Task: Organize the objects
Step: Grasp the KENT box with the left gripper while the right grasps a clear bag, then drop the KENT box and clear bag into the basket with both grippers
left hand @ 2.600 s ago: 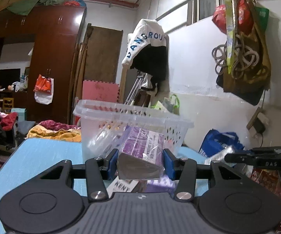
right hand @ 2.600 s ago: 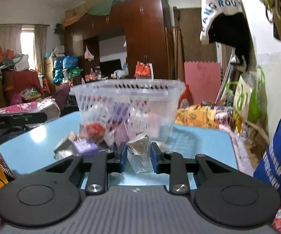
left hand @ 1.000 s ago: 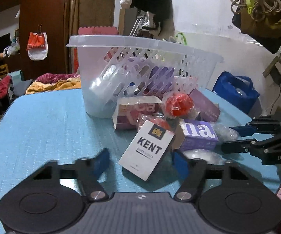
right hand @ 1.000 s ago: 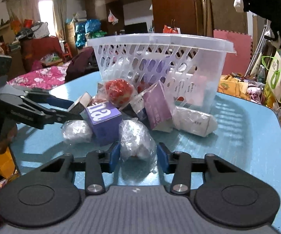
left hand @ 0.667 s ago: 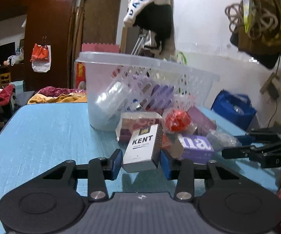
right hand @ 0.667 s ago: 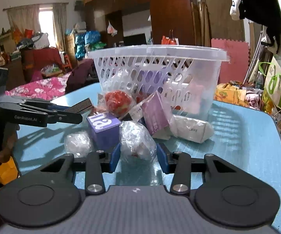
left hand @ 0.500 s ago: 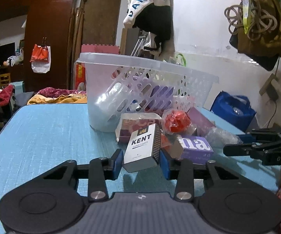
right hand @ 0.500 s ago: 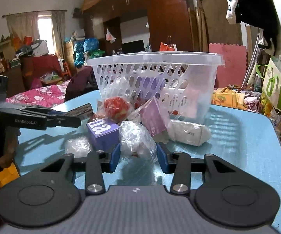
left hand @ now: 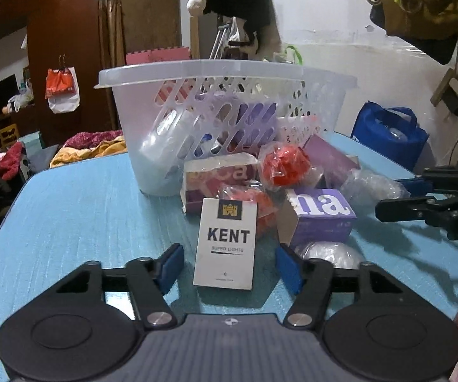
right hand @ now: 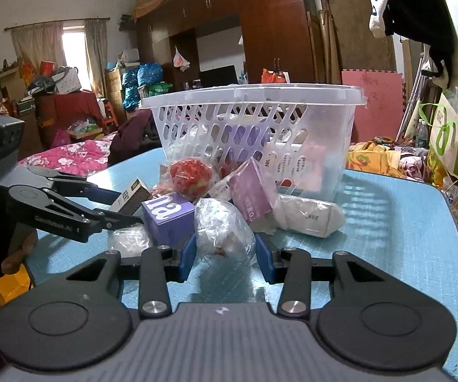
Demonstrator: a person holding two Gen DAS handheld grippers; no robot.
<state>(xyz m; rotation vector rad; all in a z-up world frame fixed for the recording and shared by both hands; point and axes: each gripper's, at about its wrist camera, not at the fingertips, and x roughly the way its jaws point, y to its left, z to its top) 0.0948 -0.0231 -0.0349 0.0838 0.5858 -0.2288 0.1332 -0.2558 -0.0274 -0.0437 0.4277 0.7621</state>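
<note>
On table (left hand: 79, 210): basket (left hand: 225, 73) part-filled; pile outside remains; left gripper (left hand: 229, 267) opening, pads clear of KENT pack (left hand: 227, 242); right gripper (right hand: 224, 253) clamps wrapped bundle (right hand: 224, 230).

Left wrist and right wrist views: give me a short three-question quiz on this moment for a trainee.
1. True or false: the basket lies tipped over on its side.
2. What is the right hand-held gripper shut on? A: a clear-wrapped bundle. B: a purple box. C: a red ball.
3. Which word is printed large on the white pack between the pads of the left hand-held gripper?

Key:
1. False. It stands upright, rim on top.
2. A.
3. KENT. The jaws of that gripper are opening, with a gap on each side of the pack.
</note>
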